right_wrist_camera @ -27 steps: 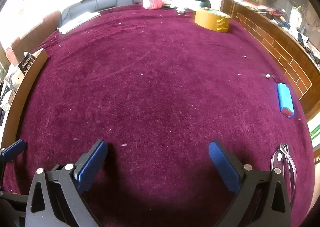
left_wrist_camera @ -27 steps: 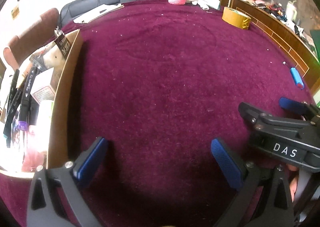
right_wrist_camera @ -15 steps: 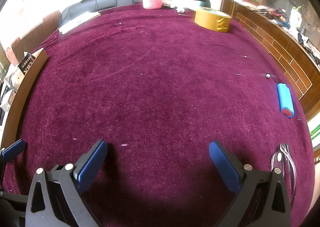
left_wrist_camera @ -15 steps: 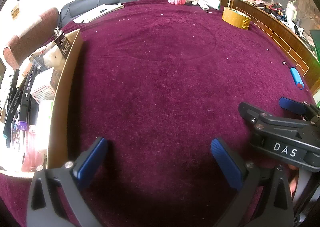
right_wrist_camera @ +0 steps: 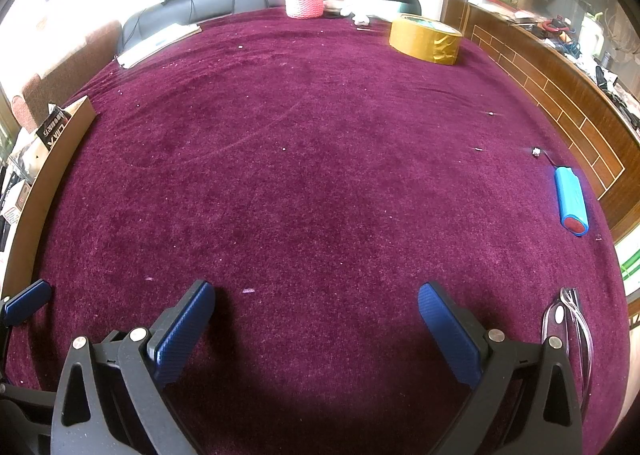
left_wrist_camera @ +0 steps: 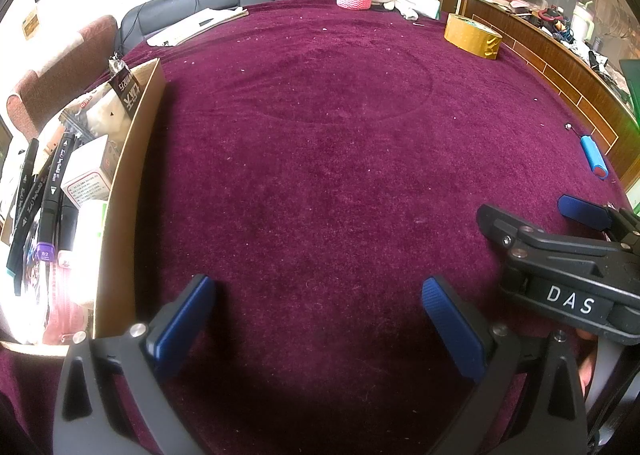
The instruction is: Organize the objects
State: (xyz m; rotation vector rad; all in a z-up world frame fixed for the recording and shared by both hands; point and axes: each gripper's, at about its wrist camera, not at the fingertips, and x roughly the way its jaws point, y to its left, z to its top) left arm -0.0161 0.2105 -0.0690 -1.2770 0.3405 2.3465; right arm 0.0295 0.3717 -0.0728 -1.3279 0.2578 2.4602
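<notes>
Both the left gripper [left_wrist_camera: 318,315] and right gripper [right_wrist_camera: 316,319] are held spread and empty. The small blue cylinder [right_wrist_camera: 571,205], possibly a battery, could be rolled off the maroon velvet tabletop [right_wrist_camera: 320,175]'s right edge.

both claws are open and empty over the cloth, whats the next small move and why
Probably carry the right claw forward and to the right toward the blue battery pack. It lies alone on the purple cloth, apart from the cardboard box of markers on the far left, and the right claw is nearer it, open and holding nothing.
</notes>
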